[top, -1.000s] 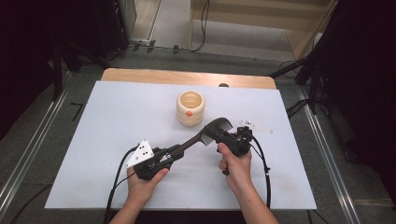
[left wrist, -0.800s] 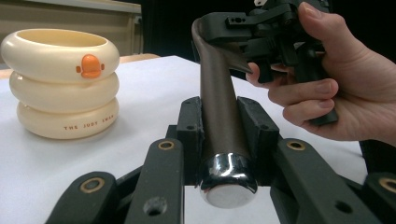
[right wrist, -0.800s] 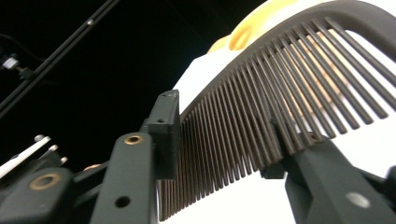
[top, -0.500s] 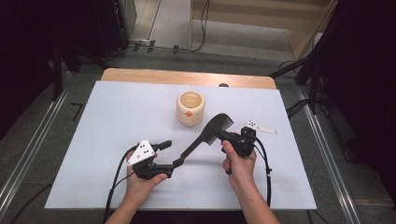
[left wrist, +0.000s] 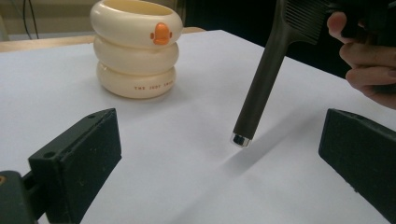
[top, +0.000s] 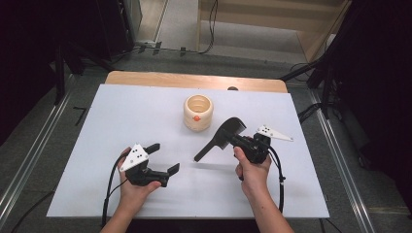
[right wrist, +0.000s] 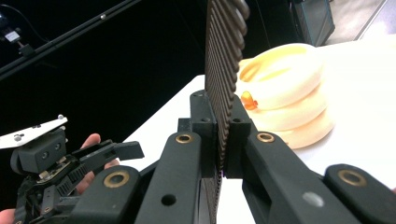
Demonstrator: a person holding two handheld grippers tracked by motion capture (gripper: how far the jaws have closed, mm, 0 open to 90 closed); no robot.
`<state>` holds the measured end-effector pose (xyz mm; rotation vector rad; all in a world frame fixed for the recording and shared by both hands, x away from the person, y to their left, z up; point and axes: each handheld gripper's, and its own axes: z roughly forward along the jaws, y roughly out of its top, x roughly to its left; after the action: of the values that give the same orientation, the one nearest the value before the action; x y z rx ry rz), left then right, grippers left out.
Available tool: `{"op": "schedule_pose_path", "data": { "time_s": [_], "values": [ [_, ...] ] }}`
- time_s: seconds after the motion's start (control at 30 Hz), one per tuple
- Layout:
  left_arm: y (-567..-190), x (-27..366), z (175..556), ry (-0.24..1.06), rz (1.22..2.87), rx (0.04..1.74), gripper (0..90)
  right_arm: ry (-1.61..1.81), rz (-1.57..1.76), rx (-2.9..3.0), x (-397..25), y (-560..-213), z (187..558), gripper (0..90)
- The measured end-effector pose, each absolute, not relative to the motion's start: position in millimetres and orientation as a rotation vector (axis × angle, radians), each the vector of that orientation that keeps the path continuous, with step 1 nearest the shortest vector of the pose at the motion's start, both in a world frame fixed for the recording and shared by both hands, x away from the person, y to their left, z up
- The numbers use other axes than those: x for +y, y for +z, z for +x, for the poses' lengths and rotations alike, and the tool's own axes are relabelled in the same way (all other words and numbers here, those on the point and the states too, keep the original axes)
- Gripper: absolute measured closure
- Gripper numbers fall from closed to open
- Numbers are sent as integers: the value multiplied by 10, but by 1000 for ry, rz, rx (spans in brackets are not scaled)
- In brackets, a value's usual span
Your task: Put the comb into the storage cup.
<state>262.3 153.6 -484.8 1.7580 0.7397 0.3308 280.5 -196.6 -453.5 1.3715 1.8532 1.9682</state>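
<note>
- Pinches the comb [top: 221, 138] in the right gripper [top: 241, 141], jaws pressed together on either side of the toothed head, which leaves the whole handle free.
- Carries the comb clear of the counter [top: 121, 111], tilted, with the handle end lowest and aimed toward the left gripper [top: 163, 158].
- Shows, in the left gripper view, the metal-capped handle tip above its own shadow, so probably hanging just over the surface rather than resting on it.
- Grips across the teeth and not the spine, to judge by the right gripper view. This is a thin hold that could let the comb swivel if the handle bumps anything.
- Rests the left gripper low near the counter's front edge, spread wide and holding nothing. The handle tip sits farther off between the two jaws, apart from both.
- Looks like a one-handed carry, the spread gripper merely waiting nearby.
- Stands the cup [top: 198, 112] upright, mouth up, just beyond the comb's head and not touching it.
- Suggests a handle-first drop into that cup, which would explain gripping the head.
</note>
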Motion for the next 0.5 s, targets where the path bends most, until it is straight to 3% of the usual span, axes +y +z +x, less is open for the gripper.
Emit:
{"op": "schedule_pose_path", "data": {
  "time_s": [0.5],
  "values": [
    [-4833,1825,2596,396,1734,770,0,1914,1305,1871,-1930,-4392,2814,848]
  ]
}}
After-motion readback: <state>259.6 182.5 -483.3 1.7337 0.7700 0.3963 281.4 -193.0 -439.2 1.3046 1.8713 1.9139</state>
